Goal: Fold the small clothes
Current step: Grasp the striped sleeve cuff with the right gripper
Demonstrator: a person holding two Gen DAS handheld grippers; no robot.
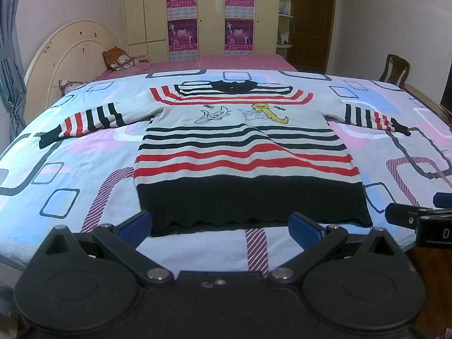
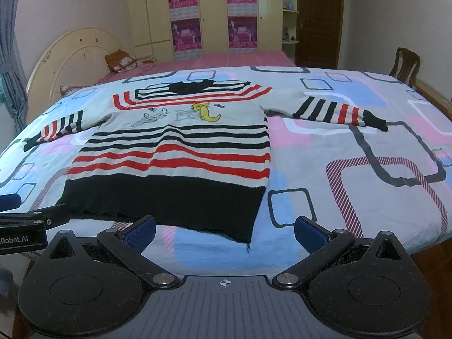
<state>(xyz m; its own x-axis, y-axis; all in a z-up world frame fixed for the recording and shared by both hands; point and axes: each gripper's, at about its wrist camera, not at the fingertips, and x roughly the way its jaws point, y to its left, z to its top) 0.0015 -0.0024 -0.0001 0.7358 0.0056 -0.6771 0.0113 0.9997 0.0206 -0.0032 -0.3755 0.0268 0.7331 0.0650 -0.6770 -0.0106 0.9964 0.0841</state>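
A small striped sweater [image 1: 243,147] in grey, red and black, with cartoon cats on the chest, lies flat and face up on the bed, both sleeves spread out sideways. It also shows in the right wrist view [image 2: 175,155]. My left gripper [image 1: 220,226] is open and empty, just in front of the black hem. My right gripper [image 2: 224,231] is open and empty, near the hem's right corner. The right gripper's tip shows at the edge of the left wrist view [image 1: 418,217]; the left gripper's tip shows in the right wrist view [image 2: 34,217].
The bed has a patterned sheet [image 1: 70,175] with rounded squares. A cream headboard [image 1: 73,53] and pillows [image 1: 121,59] are at the far left. A wardrobe [image 1: 203,14] with posters stands behind, and a wooden chair [image 1: 395,67] at the right.
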